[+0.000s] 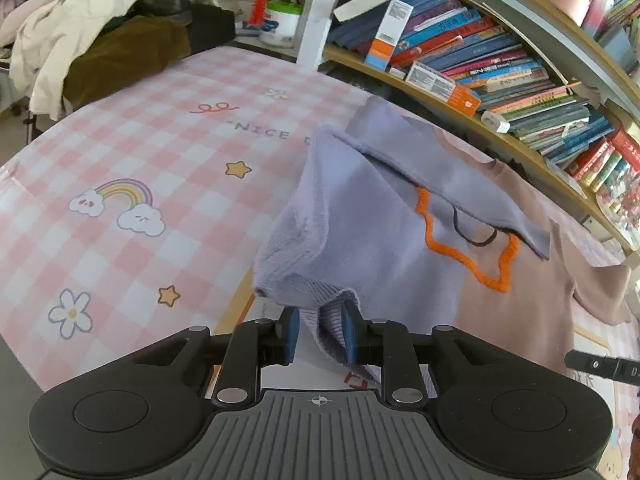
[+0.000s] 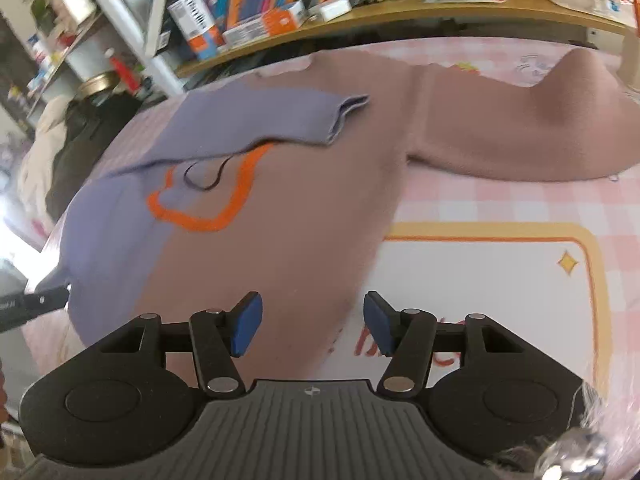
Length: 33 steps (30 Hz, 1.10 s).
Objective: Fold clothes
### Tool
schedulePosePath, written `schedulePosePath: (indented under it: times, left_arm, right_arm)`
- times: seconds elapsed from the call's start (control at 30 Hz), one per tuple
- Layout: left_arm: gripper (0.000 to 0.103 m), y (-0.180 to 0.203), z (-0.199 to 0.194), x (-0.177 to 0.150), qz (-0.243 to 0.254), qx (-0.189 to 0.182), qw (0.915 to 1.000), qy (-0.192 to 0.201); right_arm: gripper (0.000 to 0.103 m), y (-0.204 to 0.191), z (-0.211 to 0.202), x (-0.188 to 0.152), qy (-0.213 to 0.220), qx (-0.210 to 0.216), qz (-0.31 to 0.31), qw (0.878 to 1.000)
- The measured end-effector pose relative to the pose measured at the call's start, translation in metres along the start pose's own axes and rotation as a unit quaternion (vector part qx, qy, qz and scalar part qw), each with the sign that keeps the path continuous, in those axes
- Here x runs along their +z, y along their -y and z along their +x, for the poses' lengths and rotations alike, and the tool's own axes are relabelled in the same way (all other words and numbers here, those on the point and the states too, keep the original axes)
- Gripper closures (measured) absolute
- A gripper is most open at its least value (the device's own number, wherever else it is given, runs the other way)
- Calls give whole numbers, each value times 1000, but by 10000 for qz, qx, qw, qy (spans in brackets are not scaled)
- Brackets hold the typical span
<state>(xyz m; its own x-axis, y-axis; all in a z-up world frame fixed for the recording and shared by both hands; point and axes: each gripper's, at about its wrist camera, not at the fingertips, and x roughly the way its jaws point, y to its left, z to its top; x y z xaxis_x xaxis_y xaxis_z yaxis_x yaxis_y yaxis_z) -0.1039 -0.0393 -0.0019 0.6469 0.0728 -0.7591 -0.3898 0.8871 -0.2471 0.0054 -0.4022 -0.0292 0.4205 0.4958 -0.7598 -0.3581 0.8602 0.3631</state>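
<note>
Purple-and-brown knit sweater (image 1: 400, 240) found spread on the pink checked cloth (image 1: 160, 120), just ahead of both grippers. Had the left gripper (image 1: 320, 332) low at the sweater's near purple corner, jaws only narrowly apart. Saw the ribbed hem (image 1: 332, 340) bunched up between them, lying against the right-hand pad (image 1: 351, 332), with a thin strip of white showing beside the left-hand pad lower down. Read that as loosened rather than clamped: cloth between the pads, but not pinched from both sides. Noted the purple fabric puffed up in a hump directly over the fingertips, and beyond it the purple sleeve (image 1: 440, 172) already folded across the chest, partly covering the orange stitched outline (image 1: 468, 256).

Had the right gripper (image 2: 312, 324) over the brown half's near edge, jaws about half open with nothing between them. Saw brown knit under the left-hand pad and bare printed cloth under the right-hand one; could not tell whether either pad touched the surface. Noted the brown sleeve (image 2: 540, 128) stretched out ahead and to the right, still unfolded.

Beyond the sweater, saw a shelf of books (image 1: 500, 64) along the far side, and off to the left a heap of other clothes (image 1: 100, 40).
</note>
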Motion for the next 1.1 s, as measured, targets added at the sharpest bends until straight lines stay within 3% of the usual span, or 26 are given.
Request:
schedulePosePath:
  times: [0.2, 0.3, 0.5, 0.57, 0.63, 0.77, 0.9, 0.93, 0.97, 1.03, 1.1]
  left_arm:
    - [79, -4, -1, 6, -55, 195, 9995, 231]
    - [79, -8, 2, 11, -90, 290, 9992, 270]
    - [77, -6, -8, 24, 62, 519, 9972, 526]
    - [57, -4, -7, 28, 242, 570, 9965, 567]
    - [45, 1, -1, 30, 467, 547, 9961, 515]
    - [45, 11, 23, 35, 943, 666, 9927, 341]
    - [46, 4, 47, 42, 852, 795, 9929, 248]
    - [51, 2, 50, 42, 782, 765, 9937, 231]
    - [68, 0, 53, 43, 712, 714, 9947, 205]
    - [99, 3, 54, 41, 581, 264, 9980, 26]
    - [99, 15, 40, 37, 689, -176, 9974, 154]
  right_arm:
    - [59, -17, 3, -9, -58, -107, -637, 9979]
    - [74, -20, 6, -9, -16, -206, -802, 9966]
    - [92, -22, 9, -11, 47, -207, -949, 9953]
    - [93, -20, 9, -10, 59, -182, -923, 9955]
    - [93, -19, 9, -9, 64, -170, -910, 9957]
    - [93, -20, 10, -9, 67, -181, -913, 9956]
    - [94, -20, 9, -9, 53, -257, -991, 9947]
    - [94, -20, 8, -8, 57, -296, -1011, 9944]
    - [94, -18, 7, -8, 75, -343, -1012, 9942]
    - [94, -14, 4, -6, 118, -459, -984, 9940]
    - [94, -5, 2, -4, 176, -633, -851, 9942]
